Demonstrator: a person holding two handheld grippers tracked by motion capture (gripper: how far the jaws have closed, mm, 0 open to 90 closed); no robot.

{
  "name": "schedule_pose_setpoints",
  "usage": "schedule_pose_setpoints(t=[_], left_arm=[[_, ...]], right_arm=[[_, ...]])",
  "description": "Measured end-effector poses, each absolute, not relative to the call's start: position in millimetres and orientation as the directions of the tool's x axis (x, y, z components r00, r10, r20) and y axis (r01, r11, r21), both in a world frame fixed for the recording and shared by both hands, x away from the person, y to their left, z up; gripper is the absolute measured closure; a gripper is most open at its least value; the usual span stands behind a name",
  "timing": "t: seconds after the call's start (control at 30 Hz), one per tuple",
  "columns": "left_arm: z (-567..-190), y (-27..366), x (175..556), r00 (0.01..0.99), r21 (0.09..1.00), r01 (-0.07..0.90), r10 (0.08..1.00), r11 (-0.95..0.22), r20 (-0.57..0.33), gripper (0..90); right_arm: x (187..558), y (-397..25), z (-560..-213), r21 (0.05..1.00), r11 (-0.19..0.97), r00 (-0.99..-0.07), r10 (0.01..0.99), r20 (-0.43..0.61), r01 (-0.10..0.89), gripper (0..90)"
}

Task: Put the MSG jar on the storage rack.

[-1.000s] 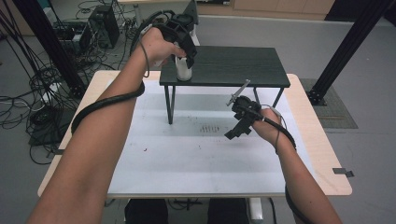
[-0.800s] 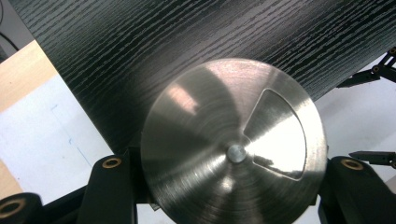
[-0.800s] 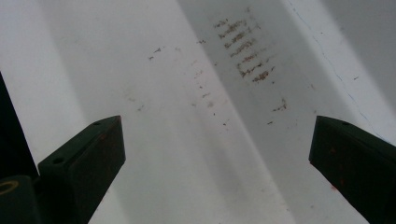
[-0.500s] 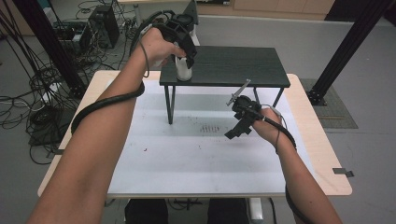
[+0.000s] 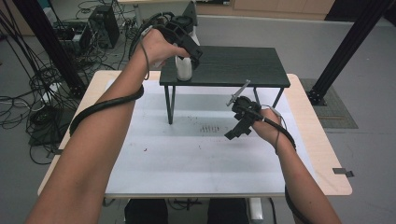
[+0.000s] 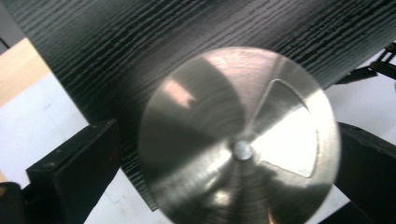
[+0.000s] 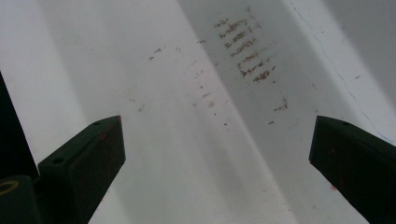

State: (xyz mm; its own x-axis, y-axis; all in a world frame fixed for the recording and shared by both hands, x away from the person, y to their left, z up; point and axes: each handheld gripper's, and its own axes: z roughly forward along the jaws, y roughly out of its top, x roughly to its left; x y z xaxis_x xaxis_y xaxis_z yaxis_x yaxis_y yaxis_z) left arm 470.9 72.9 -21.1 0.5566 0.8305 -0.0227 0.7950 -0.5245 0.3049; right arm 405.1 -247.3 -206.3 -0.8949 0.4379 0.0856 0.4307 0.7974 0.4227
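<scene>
**White bottle held upright at the near-left corner of the raised shelf**

A small white bottle with a round silver metal cap point(image 5: 184, 68) is seen standing on the low black wood-grain shelf point(image 5: 233, 65), close to its front left corner. The shelf is carried on thin black legs above the white-covered table point(image 5: 187, 158). The left gripper point(image 5: 187, 58) is placed over the bottle from above, and in the left gripper view the silver cap point(image 6: 238, 140) is seen between the two black jaws, one on each side. The jaws are set about as wide as the cap; whether they press on the bottle or have just let it go cannot be told from these pictures.

The bottle's long axis is upright, and it lies directly below the left gripper, along that gripper's line of sight. The coming move is therefore judged to turn on the vertical: a straight lift would clear the cap, while any sideways pull could tip the bottle off the near edge.

The right gripper point(image 5: 238, 123) is held well apart from the bottle, low over the table in front of the shelf. Its jaws are spread wide with nothing between them, and a patch of small brown marks point(image 7: 247, 70) on the table surface is seen beyond them. The left hand is clearly the nearer one.
</scene>
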Motion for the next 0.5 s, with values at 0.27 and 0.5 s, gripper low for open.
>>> schedule_pose_setpoints(t=[0.27, 0.5], left_arm=[[-20, 73, 467, 0.565, 0.316, 0.785, 0.825, -0.533, -0.012, 0.3], [-14, 79, 456, 0.567, 0.355, 0.77, 0.824, -0.53, 0.003, 0.3]], right_arm=[[404, -245, -206, 0.42, 0.799, -0.895, 0.439, 0.084, 0.431, 3.6], [404, -244, -206, 0.419, 0.8, -0.896, 0.437, 0.082, 0.429, 3.6]])
